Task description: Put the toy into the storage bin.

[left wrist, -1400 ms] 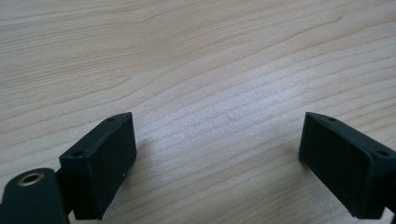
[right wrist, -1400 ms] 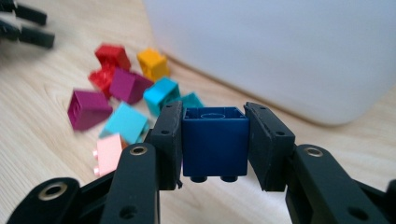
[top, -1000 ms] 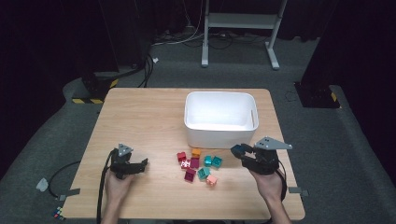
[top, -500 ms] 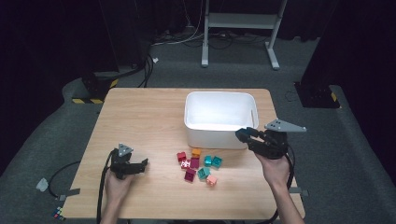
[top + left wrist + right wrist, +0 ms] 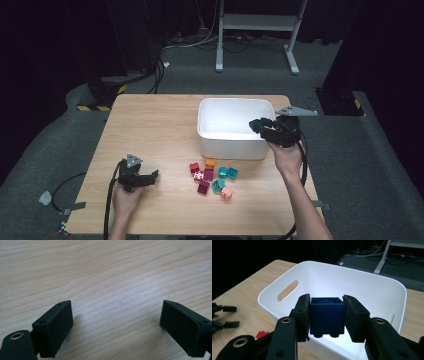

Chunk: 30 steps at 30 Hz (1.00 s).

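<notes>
Blue block (image 5: 327,315) sits clamped in the right gripper (image 5: 327,317) over a white bin (image 5: 235,147) on the wooden table (image 5: 150,125), dark room behind.

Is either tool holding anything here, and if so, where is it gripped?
The right tool clamps a dark blue block by its two opposite side faces, over the white bin. The left tool is open and holds nothing.

Grey carpet floor (image 5: 395,165), dark curtains (image 5: 55,45), white metal stand (image 5: 260,22) behind the table (image 5: 150,125).

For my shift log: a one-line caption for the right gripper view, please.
Right gripper jaws clamp a dark blue plastic building block above the open white plastic bin.
</notes>
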{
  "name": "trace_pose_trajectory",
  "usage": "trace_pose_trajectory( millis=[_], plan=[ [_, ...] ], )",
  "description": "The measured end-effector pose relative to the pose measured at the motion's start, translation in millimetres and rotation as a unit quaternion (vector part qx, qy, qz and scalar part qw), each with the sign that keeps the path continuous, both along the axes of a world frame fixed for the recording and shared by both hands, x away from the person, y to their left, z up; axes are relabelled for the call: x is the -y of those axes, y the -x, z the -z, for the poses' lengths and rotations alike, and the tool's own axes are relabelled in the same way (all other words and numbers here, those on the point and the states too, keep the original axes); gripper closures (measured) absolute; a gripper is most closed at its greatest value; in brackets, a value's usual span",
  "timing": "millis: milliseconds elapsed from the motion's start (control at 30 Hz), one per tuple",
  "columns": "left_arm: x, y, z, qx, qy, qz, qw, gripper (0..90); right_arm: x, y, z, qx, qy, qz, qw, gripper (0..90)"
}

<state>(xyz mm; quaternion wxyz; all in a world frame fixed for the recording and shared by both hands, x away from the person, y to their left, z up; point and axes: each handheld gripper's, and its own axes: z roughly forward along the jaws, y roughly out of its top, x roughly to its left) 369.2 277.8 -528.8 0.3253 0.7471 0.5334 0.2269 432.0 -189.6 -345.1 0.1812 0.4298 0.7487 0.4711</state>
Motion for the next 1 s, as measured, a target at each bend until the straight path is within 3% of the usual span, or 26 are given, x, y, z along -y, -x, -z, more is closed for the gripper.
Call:
trace_pose_trajectory(
  millis=[200,667,1000],
  plan=[
    [0.0,0.0,0.0,0.000,0.000,0.000,1.0000,11.4,-5.6,-15.6,3.1,-0.006,-0.005,0.015,0.9999,59.2],
    [-0.1,0.1,-0.1,0.000,0.000,-0.001,1.0000,11.9,-19.0,-48.4,13.0,-0.027,0.037,0.022,0.9987,59.1],
    [-0.1,0.3,-0.1,0.001,0.001,-0.004,1.0000,12.6,-19.4,-58.5,23.2,-0.047,0.053,0.026,0.9972,55.0]
  ],
)
